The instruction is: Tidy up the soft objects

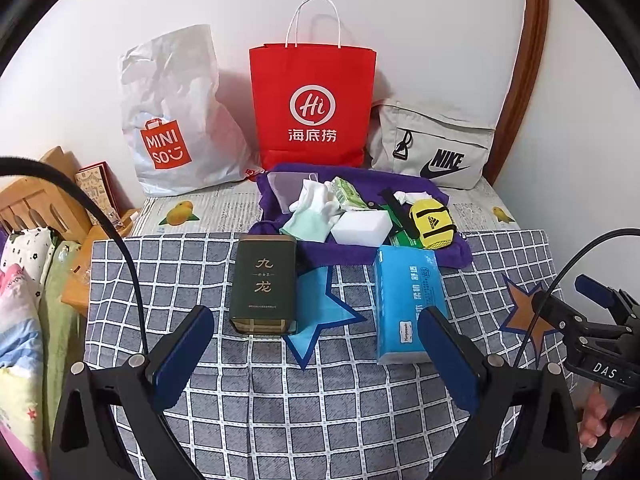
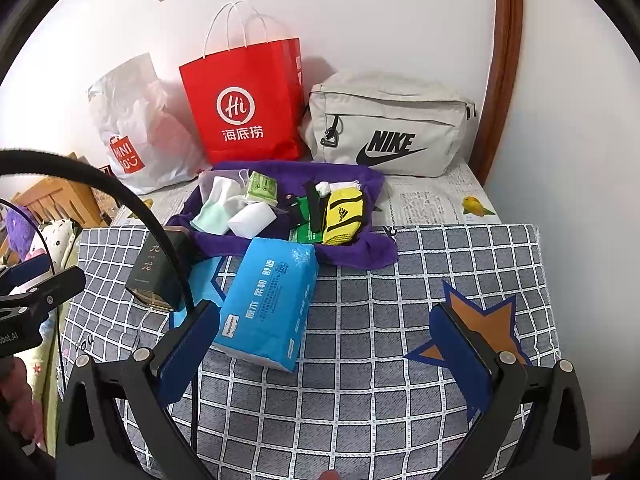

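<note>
A purple towel (image 1: 456,254) (image 2: 372,254) lies mid-table with soft items piled on it: white gloves (image 1: 316,200) (image 2: 218,196), a white sponge (image 1: 361,227) (image 2: 251,219), a green tissue pack (image 1: 349,192) (image 2: 262,187) and a yellow Adidas pouch (image 1: 431,224) (image 2: 342,216). A blue tissue pack (image 1: 408,304) (image 2: 268,304) lies nearer, in front of the towel. My left gripper (image 1: 316,356) is open and empty, hovering over the checked cloth. My right gripper (image 2: 326,356) is open and empty, its left finger beside the blue pack.
A dark green tin (image 1: 265,284) (image 2: 154,268) stands left of the blue pack. A Miniso bag (image 1: 176,120) (image 2: 136,128), a red paper bag (image 1: 314,108) (image 2: 244,104) and a grey Nike bag (image 1: 434,146) (image 2: 388,124) line the back wall. Bedding (image 1: 24,312) lies left.
</note>
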A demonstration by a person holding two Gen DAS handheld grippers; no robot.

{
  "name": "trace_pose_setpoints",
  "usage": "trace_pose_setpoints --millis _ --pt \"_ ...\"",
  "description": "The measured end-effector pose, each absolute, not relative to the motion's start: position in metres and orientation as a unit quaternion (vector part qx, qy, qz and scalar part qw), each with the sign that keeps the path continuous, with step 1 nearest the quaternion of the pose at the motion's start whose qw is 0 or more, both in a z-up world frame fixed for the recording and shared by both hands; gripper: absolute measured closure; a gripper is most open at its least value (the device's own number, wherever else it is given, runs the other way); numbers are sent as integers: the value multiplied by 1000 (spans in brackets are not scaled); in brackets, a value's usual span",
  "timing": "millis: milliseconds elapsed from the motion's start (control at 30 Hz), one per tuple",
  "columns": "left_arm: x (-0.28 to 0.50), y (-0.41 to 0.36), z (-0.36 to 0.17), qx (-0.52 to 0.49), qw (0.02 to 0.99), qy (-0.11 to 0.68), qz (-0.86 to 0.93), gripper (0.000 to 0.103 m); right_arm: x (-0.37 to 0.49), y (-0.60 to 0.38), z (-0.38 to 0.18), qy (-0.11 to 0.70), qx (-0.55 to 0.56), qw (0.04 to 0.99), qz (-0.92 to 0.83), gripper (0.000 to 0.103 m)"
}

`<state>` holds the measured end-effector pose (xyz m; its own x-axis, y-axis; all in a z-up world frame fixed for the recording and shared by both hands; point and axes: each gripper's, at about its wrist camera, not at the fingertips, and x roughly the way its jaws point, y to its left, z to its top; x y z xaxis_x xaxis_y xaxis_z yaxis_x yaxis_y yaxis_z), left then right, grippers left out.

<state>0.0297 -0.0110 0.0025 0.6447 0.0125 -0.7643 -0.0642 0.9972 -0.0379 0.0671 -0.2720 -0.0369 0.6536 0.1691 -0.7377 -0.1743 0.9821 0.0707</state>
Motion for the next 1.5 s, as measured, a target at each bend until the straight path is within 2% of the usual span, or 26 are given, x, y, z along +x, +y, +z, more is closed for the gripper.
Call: trace_pose_setpoints --millis 1500 --pt "3 2 4 -29 909 416 24 0 42 -256 -44 407 -13 908 96 0"
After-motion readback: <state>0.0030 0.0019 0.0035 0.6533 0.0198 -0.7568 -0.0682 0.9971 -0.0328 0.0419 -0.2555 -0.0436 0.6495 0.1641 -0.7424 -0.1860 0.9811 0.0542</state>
